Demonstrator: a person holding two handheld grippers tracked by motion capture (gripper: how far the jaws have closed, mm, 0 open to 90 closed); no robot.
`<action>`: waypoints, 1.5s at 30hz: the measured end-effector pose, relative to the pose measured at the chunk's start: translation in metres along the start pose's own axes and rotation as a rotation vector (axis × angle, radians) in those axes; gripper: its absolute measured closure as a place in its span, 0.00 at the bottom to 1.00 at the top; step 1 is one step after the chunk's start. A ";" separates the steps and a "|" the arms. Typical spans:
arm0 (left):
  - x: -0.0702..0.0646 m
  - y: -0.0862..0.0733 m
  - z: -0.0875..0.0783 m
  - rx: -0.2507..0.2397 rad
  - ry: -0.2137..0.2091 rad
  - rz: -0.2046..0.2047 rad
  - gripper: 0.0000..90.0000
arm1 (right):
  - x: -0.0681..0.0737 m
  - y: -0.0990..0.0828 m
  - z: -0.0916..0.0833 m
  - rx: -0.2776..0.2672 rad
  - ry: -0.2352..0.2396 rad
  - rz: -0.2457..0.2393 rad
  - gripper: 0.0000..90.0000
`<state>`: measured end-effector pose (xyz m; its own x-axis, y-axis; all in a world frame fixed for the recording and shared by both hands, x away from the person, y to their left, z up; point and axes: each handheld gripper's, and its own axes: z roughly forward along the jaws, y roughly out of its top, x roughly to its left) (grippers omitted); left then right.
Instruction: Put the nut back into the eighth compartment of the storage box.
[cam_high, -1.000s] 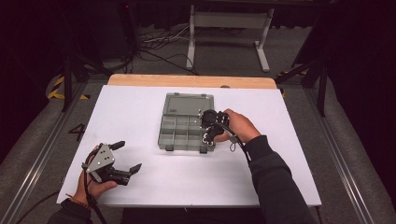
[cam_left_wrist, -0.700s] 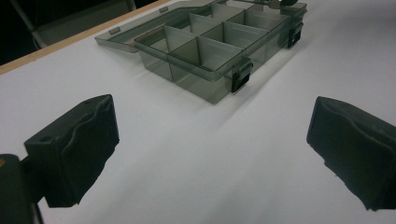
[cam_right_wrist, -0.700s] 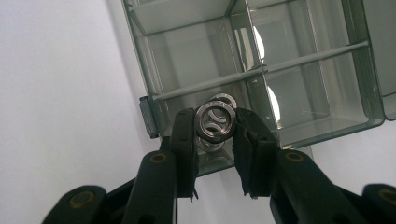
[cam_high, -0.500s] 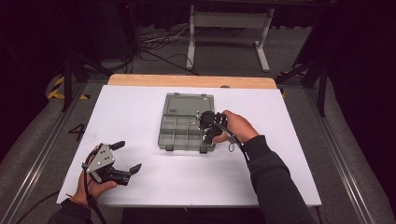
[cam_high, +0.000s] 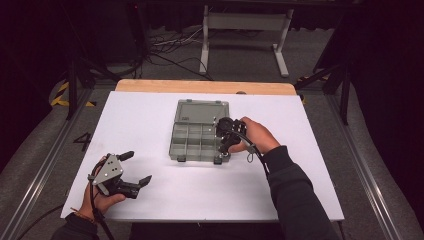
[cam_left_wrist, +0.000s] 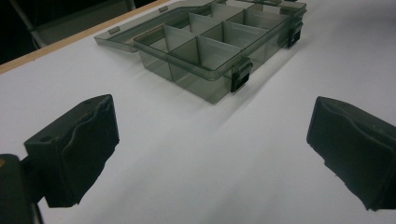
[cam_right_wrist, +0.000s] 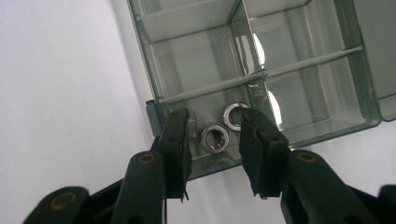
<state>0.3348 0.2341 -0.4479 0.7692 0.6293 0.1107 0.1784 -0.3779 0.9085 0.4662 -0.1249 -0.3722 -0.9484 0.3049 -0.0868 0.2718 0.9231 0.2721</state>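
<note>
right gripper view: right hand-held gripper slightly apart around nut, beside box wall.

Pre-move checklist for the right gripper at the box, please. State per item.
1. Box lid open, compartments reachable: ok.
2. Right gripper in the corner compartment, over the nuts: ok.
3. Jaws: they have just been opening and now stand apart; a nut lies between them and the pads do not press on it: ok for a release, not ok for a pick.
4. A nut stuck to the left pad: cannot tell, something metallic sits right at its tip.
5. Left gripper open, resting on the table apart from the box: ok.
6. Other compartments free of parts: ok for those in the gripper views.
</note>
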 end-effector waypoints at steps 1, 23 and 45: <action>0.000 0.000 0.000 0.001 0.001 0.000 0.03 | 0.001 -0.001 -0.003 -0.014 -0.008 -0.001 0.68; 0.000 0.000 0.000 0.004 0.005 0.000 0.03 | 0.009 -0.040 -0.029 -0.262 -0.176 0.071 0.41; 0.000 0.000 0.000 0.004 0.009 -0.005 0.03 | 0.021 -0.069 -0.023 -0.475 -0.332 0.136 0.13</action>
<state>0.3346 0.2341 -0.4477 0.7627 0.6373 0.1102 0.1846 -0.3779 0.9073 0.4234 -0.1874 -0.3713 -0.7877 0.5409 -0.2947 0.2124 0.6876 0.6943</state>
